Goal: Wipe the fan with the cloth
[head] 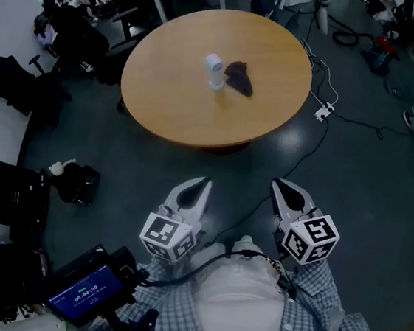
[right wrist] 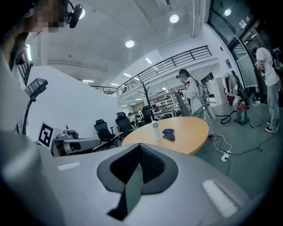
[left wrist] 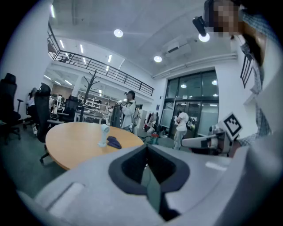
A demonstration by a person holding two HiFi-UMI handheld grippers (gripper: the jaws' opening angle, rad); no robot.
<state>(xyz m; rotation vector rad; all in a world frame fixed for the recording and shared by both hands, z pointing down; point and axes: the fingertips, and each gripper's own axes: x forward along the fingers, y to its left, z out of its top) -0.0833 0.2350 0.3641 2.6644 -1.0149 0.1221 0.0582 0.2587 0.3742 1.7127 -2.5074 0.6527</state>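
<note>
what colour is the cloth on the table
Dark purplish-blue cloth, right beside the white fan; the head view shows it best.

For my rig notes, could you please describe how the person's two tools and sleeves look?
The left tool and right tool are pale grey, dark-lined inside, each tapering to a point. Each carries a white cube printed with black square markers. The sleeves are blue-grey checked; a dark cable crosses the white top.

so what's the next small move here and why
Probably step up to the table first. The cloth lies beside the upright white fan there, well out of reach: the left gripper and right gripper are shut, empty, held near the person's body.
</note>
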